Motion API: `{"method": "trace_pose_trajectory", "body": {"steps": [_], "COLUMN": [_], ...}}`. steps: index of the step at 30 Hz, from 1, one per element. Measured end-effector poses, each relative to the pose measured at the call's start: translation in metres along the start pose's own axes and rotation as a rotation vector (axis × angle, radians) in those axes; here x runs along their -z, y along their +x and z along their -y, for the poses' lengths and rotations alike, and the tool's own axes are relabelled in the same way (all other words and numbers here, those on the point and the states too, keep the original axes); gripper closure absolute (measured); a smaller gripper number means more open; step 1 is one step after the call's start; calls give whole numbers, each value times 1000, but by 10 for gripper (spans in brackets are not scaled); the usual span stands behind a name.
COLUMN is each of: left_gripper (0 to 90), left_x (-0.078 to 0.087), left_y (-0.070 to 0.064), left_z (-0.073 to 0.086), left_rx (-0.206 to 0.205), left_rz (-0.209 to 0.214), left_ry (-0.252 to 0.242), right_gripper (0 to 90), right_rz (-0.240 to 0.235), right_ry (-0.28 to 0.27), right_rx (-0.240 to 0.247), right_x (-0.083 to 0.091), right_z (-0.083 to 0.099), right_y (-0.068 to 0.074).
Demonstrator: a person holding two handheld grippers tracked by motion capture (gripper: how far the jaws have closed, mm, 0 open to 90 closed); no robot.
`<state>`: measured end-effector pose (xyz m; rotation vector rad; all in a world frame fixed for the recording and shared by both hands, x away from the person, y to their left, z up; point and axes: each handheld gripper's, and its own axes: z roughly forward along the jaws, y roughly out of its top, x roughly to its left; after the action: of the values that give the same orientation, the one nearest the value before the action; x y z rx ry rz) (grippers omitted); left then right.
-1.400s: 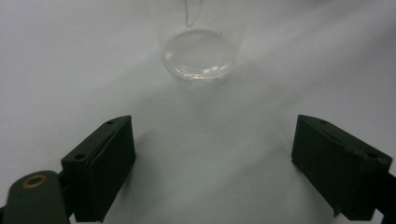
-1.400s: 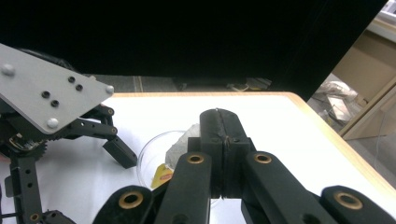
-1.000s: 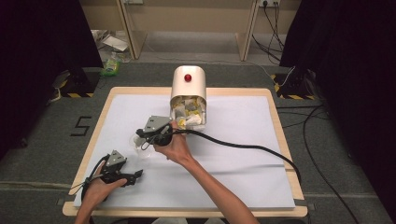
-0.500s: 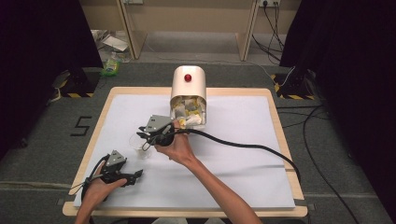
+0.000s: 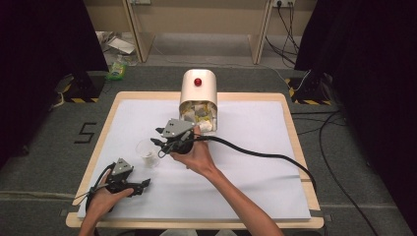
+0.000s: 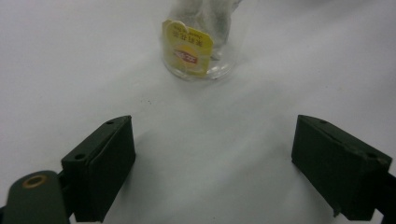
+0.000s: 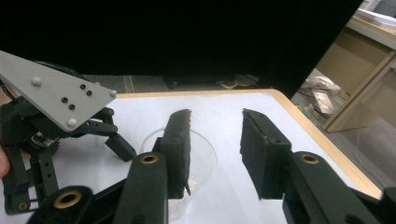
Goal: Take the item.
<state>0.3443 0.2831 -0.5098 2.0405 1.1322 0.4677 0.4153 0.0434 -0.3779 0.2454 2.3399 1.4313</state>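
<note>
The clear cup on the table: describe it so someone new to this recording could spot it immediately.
On the white sheet covering the wooden table, look in front of the cream bin with the red button. The clear cup stands left of the right gripper, beyond the left gripper. It is see-through, with a yellow tea-bag tag on its side.

**Count on the table**

2 grippers: left gripper point(image 5: 140, 186), right gripper point(image 5: 156, 145). 1 cup point(image 5: 146, 152) with 1 tea bag point(image 6: 187, 46) inside. 1 white bin point(image 5: 198, 93) bearing 1 red button point(image 5: 197, 81).
</note>
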Motion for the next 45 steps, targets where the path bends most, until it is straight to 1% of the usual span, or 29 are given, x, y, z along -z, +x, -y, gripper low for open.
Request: {"method": "trace_pose_trajectory", "body": {"steps": [3,9,11,18,29,32,34,37,45], "left_gripper": [125,125,125,124,124,124,124,124,124], "left_x": [0,0,0,0,0,0,0,0,0], "left_y": [0,0,0,0,0,0,0,0,0], "left_z": [0,0,0,0,0,0,0,0,0], "left_rx": [-1,0,0,0,-1,0,0,0,0], "left_rz": [-1,-1,-6,-1,-2,-1,-1,-1,-1], "left_ry": [1,0,0,-1,0,0,-1,-1,-1], "right_gripper": [595,562,558,553,529,514,514,511,495], "right_rz": [9,19,25,55,90,103,98,99,124], "right_ry": [3,13,18,36,48,66,59,69,92], "right_rx": [-11,-39,-45,-62,-101,-96,-111,-110,-159], "right_x": [9,28,34,59,79,84,88,92,108], "right_z": [5,23,29,49,70,75,80,86,108], "right_y": [-1,0,1,1,-1,0,1,3,4]}}
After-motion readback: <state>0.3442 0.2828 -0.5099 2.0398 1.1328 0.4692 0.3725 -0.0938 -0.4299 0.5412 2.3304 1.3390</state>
